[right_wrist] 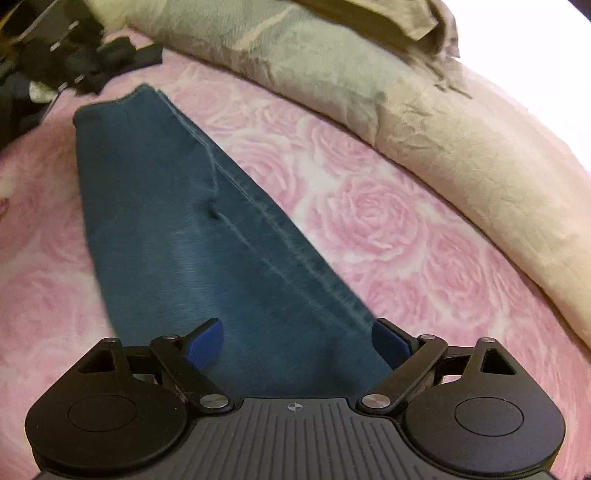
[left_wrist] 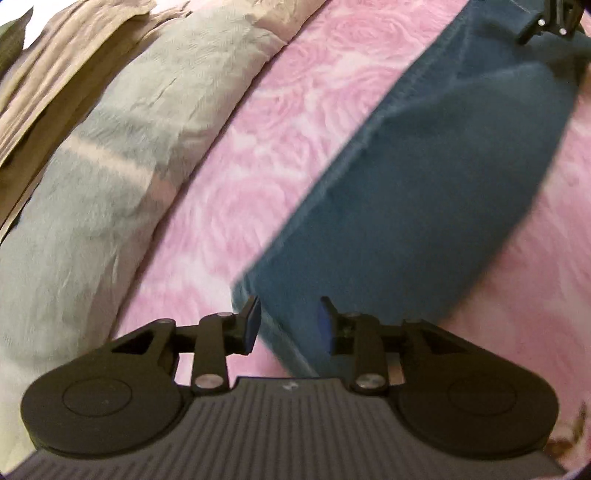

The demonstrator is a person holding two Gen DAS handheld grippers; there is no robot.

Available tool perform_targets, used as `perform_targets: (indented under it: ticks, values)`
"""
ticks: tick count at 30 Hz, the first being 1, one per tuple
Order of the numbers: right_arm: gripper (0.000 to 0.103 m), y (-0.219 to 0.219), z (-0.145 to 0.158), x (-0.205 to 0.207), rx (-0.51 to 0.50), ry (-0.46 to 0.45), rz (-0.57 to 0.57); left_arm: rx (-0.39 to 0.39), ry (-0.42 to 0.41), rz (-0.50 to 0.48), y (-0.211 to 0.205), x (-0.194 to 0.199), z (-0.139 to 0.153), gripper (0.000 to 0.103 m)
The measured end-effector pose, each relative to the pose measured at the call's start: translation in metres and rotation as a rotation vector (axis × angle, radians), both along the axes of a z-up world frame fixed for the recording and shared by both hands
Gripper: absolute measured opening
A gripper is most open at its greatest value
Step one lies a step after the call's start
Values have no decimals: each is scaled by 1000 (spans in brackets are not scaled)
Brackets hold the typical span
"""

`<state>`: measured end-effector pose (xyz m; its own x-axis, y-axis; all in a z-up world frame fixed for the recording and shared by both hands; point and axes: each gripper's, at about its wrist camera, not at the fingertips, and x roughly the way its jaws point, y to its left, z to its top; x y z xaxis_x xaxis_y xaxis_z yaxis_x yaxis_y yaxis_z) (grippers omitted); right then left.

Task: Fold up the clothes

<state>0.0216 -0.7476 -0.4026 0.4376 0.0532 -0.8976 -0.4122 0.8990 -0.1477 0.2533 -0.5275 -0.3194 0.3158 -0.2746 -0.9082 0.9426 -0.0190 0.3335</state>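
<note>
Left wrist view: the left gripper [left_wrist: 289,323] sits low in frame w/ its two blue-padded fingers [left_wrist: 252,328] spread apart, released, nothing pinched btwn them. Just ahead, one end of a folded pair of blue jeans [left_wrist: 424,206] lies flat on a pink rose-print bedspread [left_wrist: 266,158]; the near corner of the denim reaches in btwn the fingertips, but the pads aren't pressed on it. The jeans run diagonally up toward the top right, where part of the right gripper [left_wrist: 550,22] shows at the far end of the cloth. To the left, a rumpled grey-beige pillow [left_wrist: 122,155] lies alongside, apart from the jeans, w/ pink sheet btwn them. Slight motion blur throughout. Right wrist view: the right gripper [right_wrist: 299,341] is also released, blue pads [right_wrist: 207,345] set wide, straddling the near end of the jeans [right_wrist: 192,236], which narrow away to a hem at upper left. The left gripper [right_wrist: 74,55] appears as a dark blurred shape near that hem. The bedspread [right_wrist: 376,221] shows on both sides of the denim; the pillow [right_wrist: 424,122] curves along the top and right.
</note>
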Motion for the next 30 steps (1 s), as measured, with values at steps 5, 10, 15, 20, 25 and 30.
perform_targets:
  ticks: [5, 10, 15, 20, 25, 30]
  values:
    - [71, -18, -28, 29, -5, 120, 193, 69, 59, -103, -37, 31, -40, 31]
    - [57, -31, -52, 50, 28, 200, 252, 160, 109, -174, -43, 30, -59, 3]
    - [4, -43, -39, 51, 70, 214, 184, 107, 85, -113, -29, 33, -32, 2]
    - [4, -72, -10, 57, 75, 91, 8, 43, 96, 4, -31, 52, -27, 3]
    - [70, -68, -33, 55, 3, 73, -51, 142, 23, 22, -47, 47, -58, 21]
    - [77, -80, -20, 7, 63, -25, -301, 119, -77, 69, -32, 37, -39, 24]
